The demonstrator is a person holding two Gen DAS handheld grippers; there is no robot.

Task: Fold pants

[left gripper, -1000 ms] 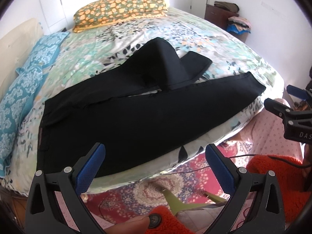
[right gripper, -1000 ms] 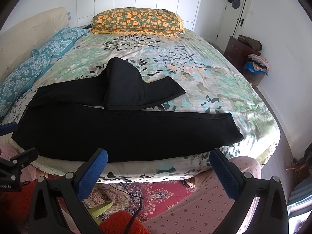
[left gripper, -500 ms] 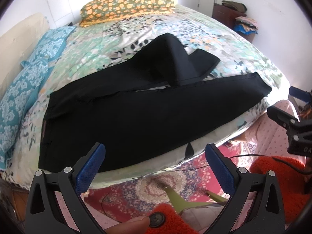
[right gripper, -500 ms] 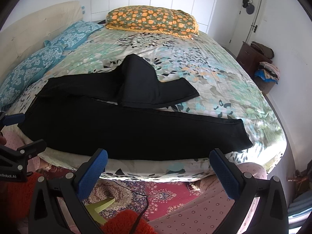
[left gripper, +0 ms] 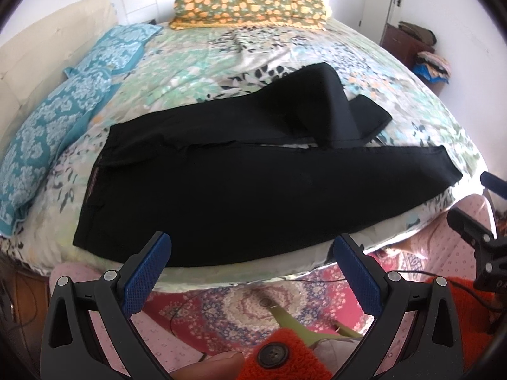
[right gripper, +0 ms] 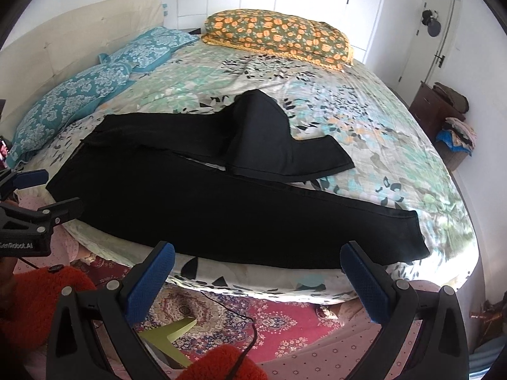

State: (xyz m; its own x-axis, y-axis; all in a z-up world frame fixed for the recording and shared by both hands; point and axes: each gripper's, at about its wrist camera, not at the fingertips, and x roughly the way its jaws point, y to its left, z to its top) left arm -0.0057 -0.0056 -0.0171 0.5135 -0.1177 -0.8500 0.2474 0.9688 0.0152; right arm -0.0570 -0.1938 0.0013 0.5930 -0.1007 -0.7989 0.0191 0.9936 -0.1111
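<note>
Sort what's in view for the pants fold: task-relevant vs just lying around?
Task-relevant:
- black pants, spread on the bed, far leg doubled back
- left gripper, open, holding nothing
- right gripper, open, holding nothing

Lying about:
- orange floral pillow
- two blue pillows
- pile of clothes by the wall
- patterned rug

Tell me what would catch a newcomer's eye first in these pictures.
The black pants lie spread along the near edge of the floral bed, the far leg crumpled back on itself. Behind them an orange-flowered pillow sits at the far side. Both the left gripper and right gripper hang open, short of the mattress.
</note>
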